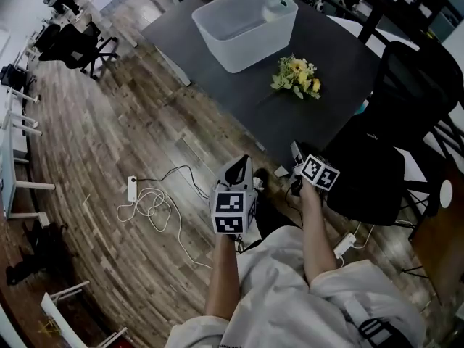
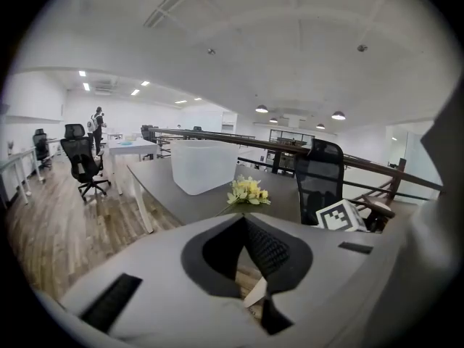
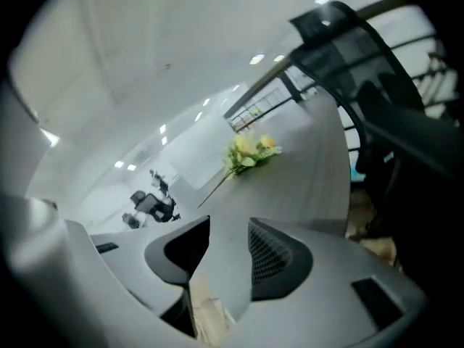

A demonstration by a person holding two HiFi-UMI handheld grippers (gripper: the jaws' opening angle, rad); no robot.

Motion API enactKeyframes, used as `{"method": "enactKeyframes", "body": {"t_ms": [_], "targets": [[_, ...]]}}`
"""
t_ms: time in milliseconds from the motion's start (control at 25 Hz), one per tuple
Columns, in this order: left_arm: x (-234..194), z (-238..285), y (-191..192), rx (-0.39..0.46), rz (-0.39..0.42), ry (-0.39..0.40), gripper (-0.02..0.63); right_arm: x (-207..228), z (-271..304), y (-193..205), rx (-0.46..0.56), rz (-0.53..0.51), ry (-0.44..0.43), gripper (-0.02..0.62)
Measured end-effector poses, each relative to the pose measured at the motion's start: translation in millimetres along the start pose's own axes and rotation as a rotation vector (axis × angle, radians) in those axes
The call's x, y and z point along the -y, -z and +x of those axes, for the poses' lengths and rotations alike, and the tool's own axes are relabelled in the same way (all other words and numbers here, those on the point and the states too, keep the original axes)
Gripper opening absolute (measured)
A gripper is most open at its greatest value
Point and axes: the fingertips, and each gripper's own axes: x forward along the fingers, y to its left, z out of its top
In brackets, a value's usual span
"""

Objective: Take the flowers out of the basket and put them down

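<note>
1. Nearest the head camera are the person's bare forearms point(image 1: 223, 274), which hold both claws low over the wooden floor, short of the worktop point(image 1: 239, 100) edge.
2. Left claw point(image 2: 245, 227): jaws together at the tips, nothing between them.
3. Right claw point(image 3: 229, 225): jaws apart and empty, with only grey worktop showing through the gap.
4. Flowers point(image 1: 297, 76): lying on the dark worktop, outside the basket point(image 1: 245, 24). The basket stands at their 10 o'clock, near but not touching. From the claws they lie at 1 o'clock, well apart.
5. Basket: its visible interior appears empty.
6. Judgement: the flowers are set down and neither claw grips anything, so the task looks complete. The claws are probably held low because no reach is needed.
7. Hazard: a white cable point(image 1: 156, 207) lies loose on the floor at 9 o'clock of the left claw.
</note>
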Motion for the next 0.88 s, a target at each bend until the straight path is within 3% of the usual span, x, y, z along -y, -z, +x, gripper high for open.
{"method": "enactKeyframes", "body": {"t_ms": [120,360,440,600,760,880], "targets": [[4.8,-0.8,5.3,0.014,-0.015,-0.028,0.017,-23.5,-25.1,-20.6,-0.023,-0.260,-0.048,0.183],[21.0,-10.2,5.7,0.059,-0.098,-0.033,0.015,-58.0,-68.5,-42.2,-0.046,-0.494,-0.076,0.146],[31.5,-11.5,11.1,0.058,-0.112,-0.019,0.015,-65.9,-78.7,-45.3,-0.014,-0.556,-0.071,0.099],[46.1,-4.5,17.3,0.035,-0.106,0.006,0.017,-79.3,-86.7,-34.9,-0.007,-0.614,-0.106,0.005],[53.6,-0.4,19.1,-0.005,-0.035,-0.002,0.017,-72.3,-88.9,-6.5,-0.182,-0.589,-0.093,-0.003],[57.3,3.3,19.9,-0.008,-0.050,-0.009,0.016,-68.3,-96.6,-11.0,-0.183,-0.553,-0.082,-0.003]]}}
